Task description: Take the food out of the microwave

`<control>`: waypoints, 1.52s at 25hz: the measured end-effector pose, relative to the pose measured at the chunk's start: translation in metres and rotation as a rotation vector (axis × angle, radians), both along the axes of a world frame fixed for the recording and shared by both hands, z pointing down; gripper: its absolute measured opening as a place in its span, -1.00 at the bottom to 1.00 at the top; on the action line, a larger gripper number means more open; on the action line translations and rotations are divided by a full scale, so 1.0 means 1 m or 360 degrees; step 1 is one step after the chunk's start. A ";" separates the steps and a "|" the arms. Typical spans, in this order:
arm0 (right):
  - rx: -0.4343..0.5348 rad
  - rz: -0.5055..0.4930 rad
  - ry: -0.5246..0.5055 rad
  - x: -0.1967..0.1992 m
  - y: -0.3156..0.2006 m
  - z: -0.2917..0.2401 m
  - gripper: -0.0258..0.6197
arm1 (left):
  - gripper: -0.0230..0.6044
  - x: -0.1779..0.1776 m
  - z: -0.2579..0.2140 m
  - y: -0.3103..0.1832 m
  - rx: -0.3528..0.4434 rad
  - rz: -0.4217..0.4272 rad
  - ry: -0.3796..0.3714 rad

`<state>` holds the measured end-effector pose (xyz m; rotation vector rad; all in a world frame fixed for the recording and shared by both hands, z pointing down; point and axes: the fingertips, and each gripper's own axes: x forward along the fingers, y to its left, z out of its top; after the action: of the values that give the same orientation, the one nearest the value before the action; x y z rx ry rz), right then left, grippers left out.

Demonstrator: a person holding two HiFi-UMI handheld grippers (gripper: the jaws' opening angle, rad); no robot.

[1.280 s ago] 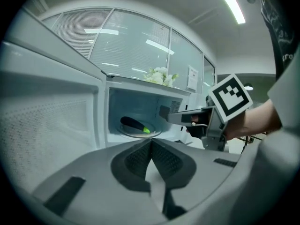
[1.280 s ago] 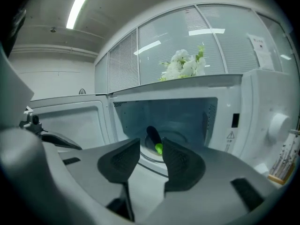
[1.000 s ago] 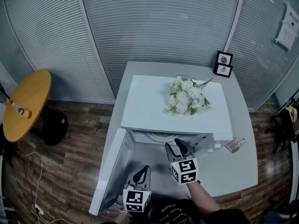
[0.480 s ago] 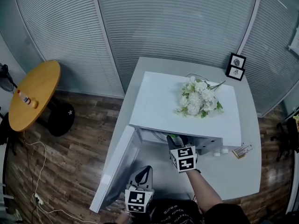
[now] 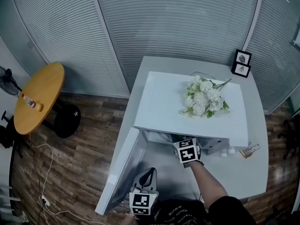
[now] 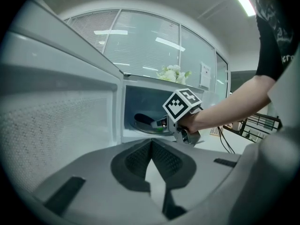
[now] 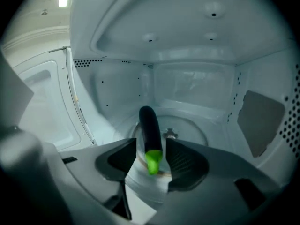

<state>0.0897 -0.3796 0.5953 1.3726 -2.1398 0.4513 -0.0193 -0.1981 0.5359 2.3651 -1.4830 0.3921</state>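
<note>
My right claw [image 7: 151,146] has just been opening and stands wide inside the microwave [image 5: 164,102]. The eggplant [image 7: 149,125] lies on the turntable [image 7: 190,130], green stem end between the jaws, untouched. If I close on that tapered tip, I risk it squirting out or rolling. Left claw [image 6: 151,144] is closed, empty, outside.

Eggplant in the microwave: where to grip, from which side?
Grip the eggplant just behind its green stem end, coming straight in past the open door. It lies lengthwise on the turntable, stem toward the opening, so jaws close across its narrow width. The right gripper straddles that end; its jaws have just been opening.
</note>
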 end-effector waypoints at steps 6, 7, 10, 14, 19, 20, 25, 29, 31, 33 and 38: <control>-0.0026 0.0018 0.0085 0.001 -0.004 0.005 -0.34 | -0.90 -0.002 0.004 0.001 -0.0020 0.0002 -0.0019; -0.0036 0.0002 0.0111 0.001 -0.003 0.006 -0.35 | -0.90 -0.002 0.004 0.002 -0.0020 0.0002 -0.0018; -0.0046 -0.0049 0.0186 0.000 -0.002 0.008 -0.51 | -0.90 -0.001 0.004 0.002 -0.0018 0.0009 -0.0024; -0.0030 -0.0066 0.0225 -0.001 -0.001 0.008 -0.54 | -0.90 -0.002 0.006 0.005 -0.0027 0.0012 -0.0035; -0.0018 -0.0050 0.0231 0.000 -0.001 0.008 -0.55 | -0.90 -0.002 0.006 0.008 -0.0030 0.0010 -0.0028; -0.0016 -0.0042 0.0219 0.001 -0.001 0.007 -0.55 | -0.90 -0.002 0.006 0.008 -0.0036 -0.0001 -0.0012; 0.0037 -0.0038 0.0176 0.001 0.001 -0.003 -0.56 | -0.90 -0.004 0.006 0.008 -0.0047 -0.0018 0.0013; 0.0044 -0.0059 0.0150 -0.004 0.009 -0.009 -0.56 | -0.90 -0.001 0.005 0.012 -0.0049 0.0022 0.0010; 0.0055 -0.0065 0.0171 -0.003 0.013 -0.012 -0.56 | -0.90 0.001 0.004 0.012 -0.0035 0.0046 0.0008; 0.0060 -0.0066 0.0180 -0.002 0.016 -0.014 -0.56 | -0.90 0.003 0.001 0.011 -0.0014 0.0055 0.0013; 0.0071 -0.0105 0.0233 -0.002 0.030 -0.017 -0.56 | -0.90 0.002 0.000 0.018 0.0010 0.0059 0.0031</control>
<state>0.0876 -0.3495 0.5782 1.3125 -2.0798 0.2703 -0.0176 -0.1801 0.5361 2.3971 -1.4358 0.3727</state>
